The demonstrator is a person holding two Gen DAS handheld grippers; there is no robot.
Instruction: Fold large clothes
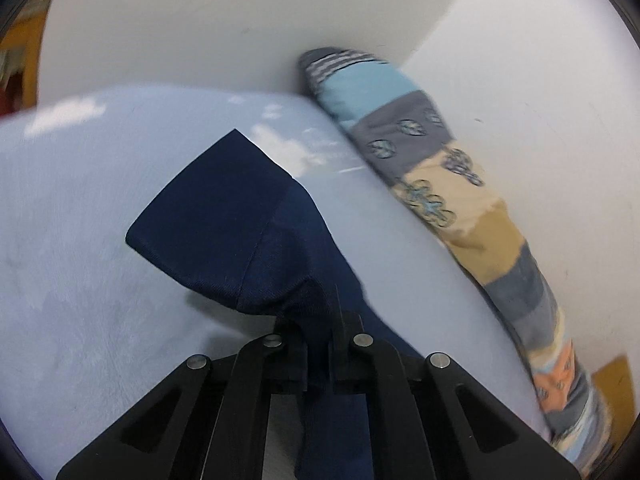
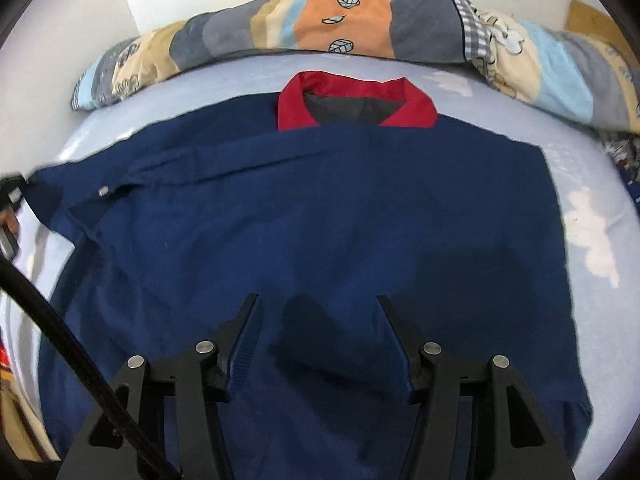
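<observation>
Navy cloth is bunching between the jaws of the left gripper (image 1: 318,344), which are pinching tight on a sleeve cuff (image 1: 208,220) of the shirt (image 2: 312,216); the cuff's stitched hem is hanging past the tips above the pale blue bed sheet (image 1: 80,280). The right gripper (image 2: 318,300) is hovering with its jaws spread wide and gripping nothing, over the shirt's lower body. The shirt is lying flat on the bed, its smooth weave creasing at the left shoulder and its red collar (image 2: 356,100) pointing toward a patchwork quilt (image 2: 360,24) rolled along the white wall (image 1: 540,100).
</observation>
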